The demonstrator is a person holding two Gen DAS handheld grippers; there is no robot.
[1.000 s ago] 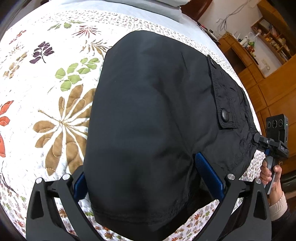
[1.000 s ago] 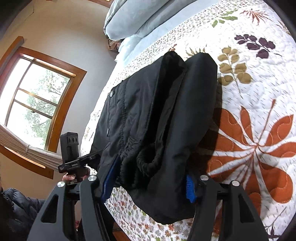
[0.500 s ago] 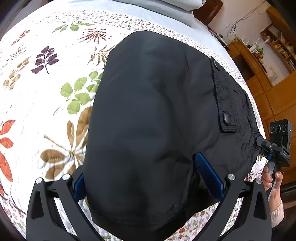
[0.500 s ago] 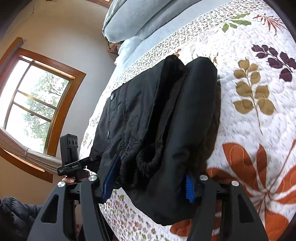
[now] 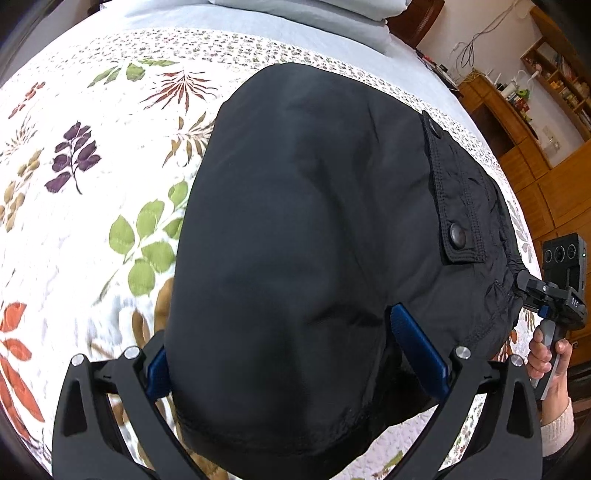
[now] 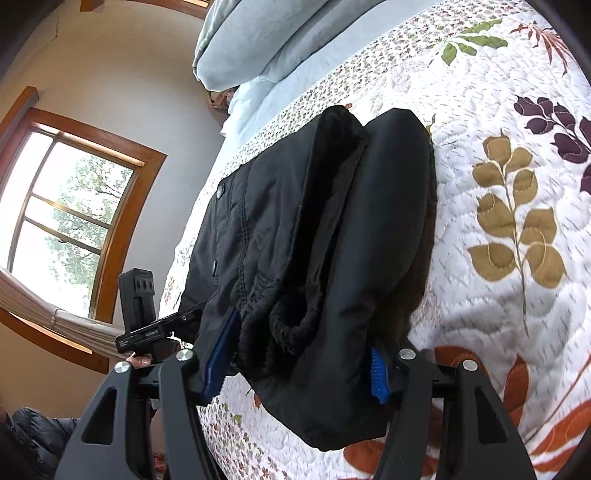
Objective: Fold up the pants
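Observation:
The black pants (image 5: 314, 221) lie folded into a thick bundle on the floral quilt (image 5: 92, 221). My left gripper (image 5: 284, 350) straddles the near end of the bundle, blue pads pressed on both sides, shut on it. In the right wrist view the pants (image 6: 332, 221) show their stacked layers and elastic waistband. My right gripper (image 6: 299, 354) is shut on that thick edge. The left wrist view shows the right gripper's body (image 5: 554, 295) and a hand at the bundle's right corner. The right wrist view shows the left gripper's body (image 6: 147, 321) at the bundle's left.
Pale blue pillows (image 5: 314, 14) are stacked at the head of the bed, beyond the pants. A wooden cabinet (image 5: 535, 129) stands past the bed's right side. A window (image 6: 62, 221) is on the wall past the other side. Quilt (image 6: 498, 110) stretches away from the bundle.
The bundle has moved across the quilt towards the pillows with both grippers on it; the leaf pattern has slid down in both views. Both grips are unchanged.

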